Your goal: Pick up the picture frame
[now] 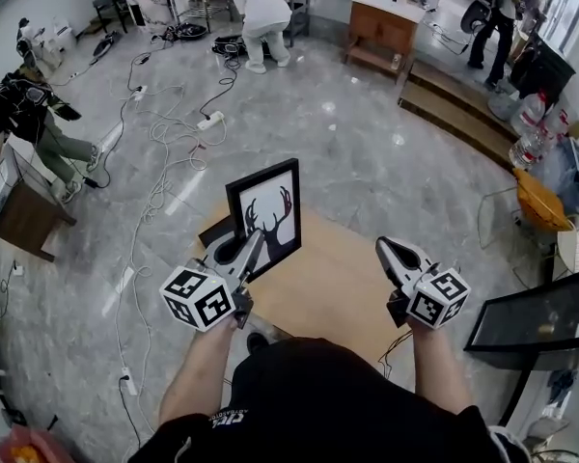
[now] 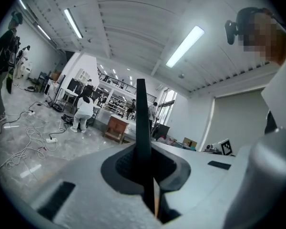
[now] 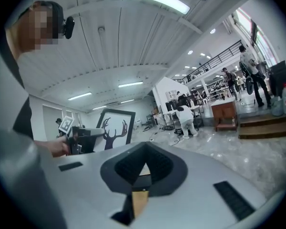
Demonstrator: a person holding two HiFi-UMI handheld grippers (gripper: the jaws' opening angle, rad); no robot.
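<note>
We hold the left hand-held gripper (image 1: 254, 247) out over the round wooden desk (image 1: 343, 292), and its jaws are clamped on the picture frame (image 1: 267, 210). The frame stands upright with its face turned toward us: a black border around a white sheet with a dark antlered deer head. The grip sits at the frame's lower left edge. In the left gripper view the frame appears edge-on as a thin dark blade (image 2: 142, 123) rising straight up from between the pressed pads. From the head view the frame looks raised above the desk, though we cannot tell for certain that its bottom edge is clear of the wood.

Our right hand-held gripper (image 1: 396, 251) hangs over the right part of the desk, well apart from the frame. Its jaws are pressed together with nothing between them; through the small gap behind the pads only the desk's wood shows. The right gripper view also catches the frame (image 3: 115, 128) off to the left, with the left gripper gripping its side.

The marker cubes (image 1: 198, 297) sit at the near ends of both grippers, just ahead of our forearms. Beyond the desk lies a grey polished floor (image 1: 367, 152) with white cables (image 1: 154, 162) trailing across it, a person in white (image 1: 261, 8) bending over, and a wooden cabinet (image 1: 386, 27) farther back.
</note>
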